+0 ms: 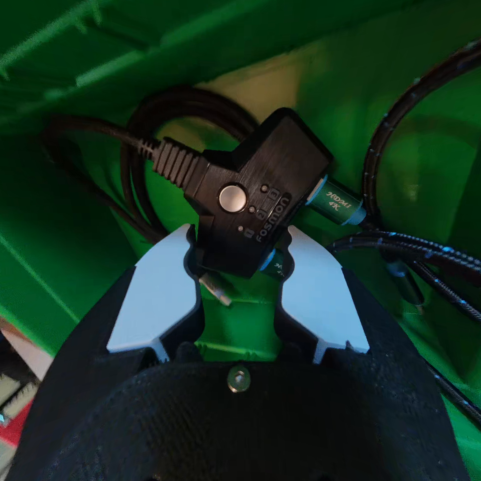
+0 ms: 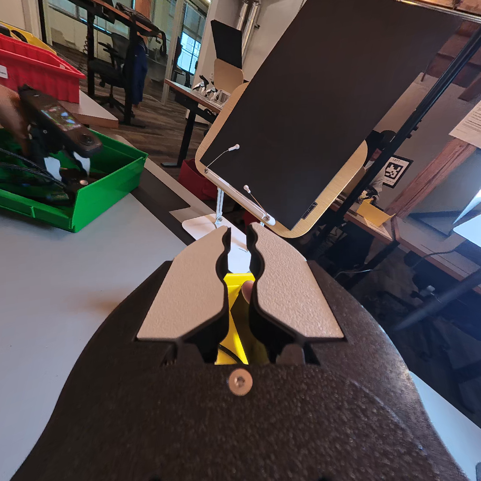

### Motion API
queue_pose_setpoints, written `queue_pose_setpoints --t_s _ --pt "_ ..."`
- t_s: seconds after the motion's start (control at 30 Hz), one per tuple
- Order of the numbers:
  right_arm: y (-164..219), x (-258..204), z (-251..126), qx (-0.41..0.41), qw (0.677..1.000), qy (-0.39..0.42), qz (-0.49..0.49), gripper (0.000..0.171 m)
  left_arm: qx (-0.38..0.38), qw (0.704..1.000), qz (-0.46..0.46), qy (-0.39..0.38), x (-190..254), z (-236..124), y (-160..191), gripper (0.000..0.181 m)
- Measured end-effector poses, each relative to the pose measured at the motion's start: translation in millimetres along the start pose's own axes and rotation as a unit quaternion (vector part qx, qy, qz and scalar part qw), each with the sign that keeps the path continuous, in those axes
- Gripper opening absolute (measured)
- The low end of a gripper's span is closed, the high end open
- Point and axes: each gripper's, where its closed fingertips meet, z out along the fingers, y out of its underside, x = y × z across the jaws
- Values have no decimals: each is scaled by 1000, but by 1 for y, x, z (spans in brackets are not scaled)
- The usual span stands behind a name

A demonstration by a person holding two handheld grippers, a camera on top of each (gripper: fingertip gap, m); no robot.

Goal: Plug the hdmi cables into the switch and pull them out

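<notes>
The black HDMI switch (image 1: 260,187) with a round silver button lies in a green bin (image 1: 78,260). One green HDMI plug (image 1: 335,205) sits in its right side, and a second (image 1: 276,265) sits by its near corner. A third plug (image 1: 406,283) lies loose among the braided cables (image 1: 416,247). My left gripper (image 1: 239,231) is shut on the switch's near end. The right wrist view shows it far left (image 2: 69,169), in the bin (image 2: 104,197). My right gripper (image 2: 239,231) is empty, its jaws almost together, above the table.
The switch's own black cable (image 1: 171,161) coils at the bin's back. A silver connector (image 1: 216,289) lies under the switch. A red bin (image 2: 39,73) stands behind the green one. A black panel on a white stand (image 2: 312,117) is ahead. A yellow bin (image 2: 234,338) is below my right gripper. Left tips to right tips: about 55 cm.
</notes>
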Motion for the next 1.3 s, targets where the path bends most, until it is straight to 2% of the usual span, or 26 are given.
queue_pose_setpoints --t_s 0.03,0.13,0.2,0.3,0.4,0.5,0.6,0.73,0.83,0.97,1.03,1.13,1.2,1.3 --pt "0 0 0 -1 1000 0 -1 11 14 1000 17 -3 0 0 -3 64" --pt "1 -1 0 -4 1000 -1 -6 11 27 999 23 -27 -7 -10 0 62" --pt "1 -2 1 -3 1000 -4 -3 11 64 997 11 -41 -13 -27 -1 61" --pt "2 -4 3 -3 1000 -9 -1 11 150 986 -14 -67 -21 -69 -5 60" --pt "1 -10 6 -1 1000 -17 -1 11 253 960 -34 -112 -29 -132 -14 60" --pt "-4 -21 9 10 999 -33 -2 11 373 913 -53 -154 -28 -205 -31 61" --pt "-11 -36 11 25 998 -55 -10 11 491 854 -50 -166 -8 -270 -59 61" --pt "-25 -55 9 49 995 -77 -38 11 610 771 -85 -160 21 -328 -102 60" --pt "-40 -63 3 80 992 -81 -49 11 659 733 -107 -132 47 -338 -137 60" --pt "-57 -63 -7 119 988 -59 -80 11 688 714 -110 -66 81 -318 -181 60" --pt "-60 -67 -9 133 983 -50 -118 13 680 727 -98 -10 95 -299 -202 60" --pt "-48 -79 -1 112 978 -61 -168 27 660 743 -88 69 120 -273 -224 60" --pt "-35 -93 8 82 970 -71 -217 37 630 767 -90 79 126 -254 -236 60" --pt "-24 -110 20 59 944 -51 -320 39 597 790 -84 108 140 -236 -246 60"
